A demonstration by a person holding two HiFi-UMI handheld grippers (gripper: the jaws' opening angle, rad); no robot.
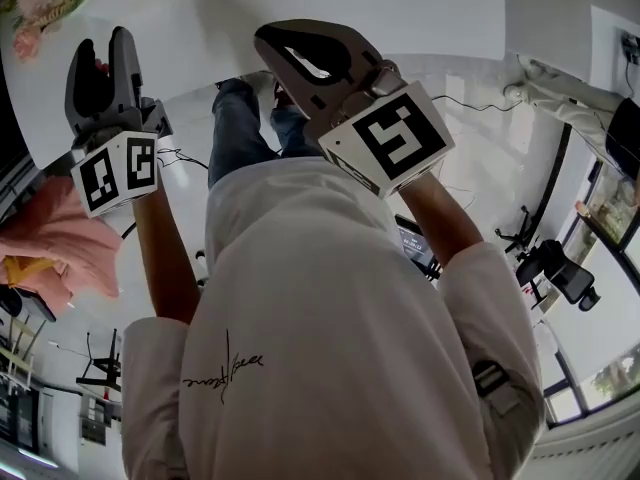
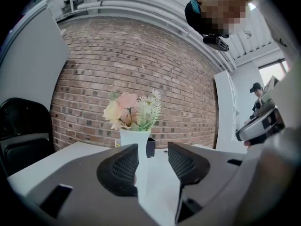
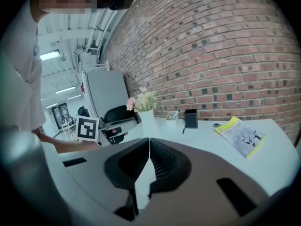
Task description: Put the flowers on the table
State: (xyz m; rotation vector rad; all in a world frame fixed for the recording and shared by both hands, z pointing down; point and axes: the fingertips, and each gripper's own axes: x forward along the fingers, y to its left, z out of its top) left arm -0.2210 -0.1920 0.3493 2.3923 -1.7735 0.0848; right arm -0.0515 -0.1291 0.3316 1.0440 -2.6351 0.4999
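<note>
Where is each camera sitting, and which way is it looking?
Head view: on the person's head, looking steeply down at their own white shirt, the left gripper and the right gripper.
Left gripper view: on the left gripper, facing the red brick wall and the white vase of pink flowers; its own jaws stand apart.
Right gripper view: on the right gripper, facing along the white table; its own jaws are together.
Shared: both gripper views show that vase and wall.
</note>
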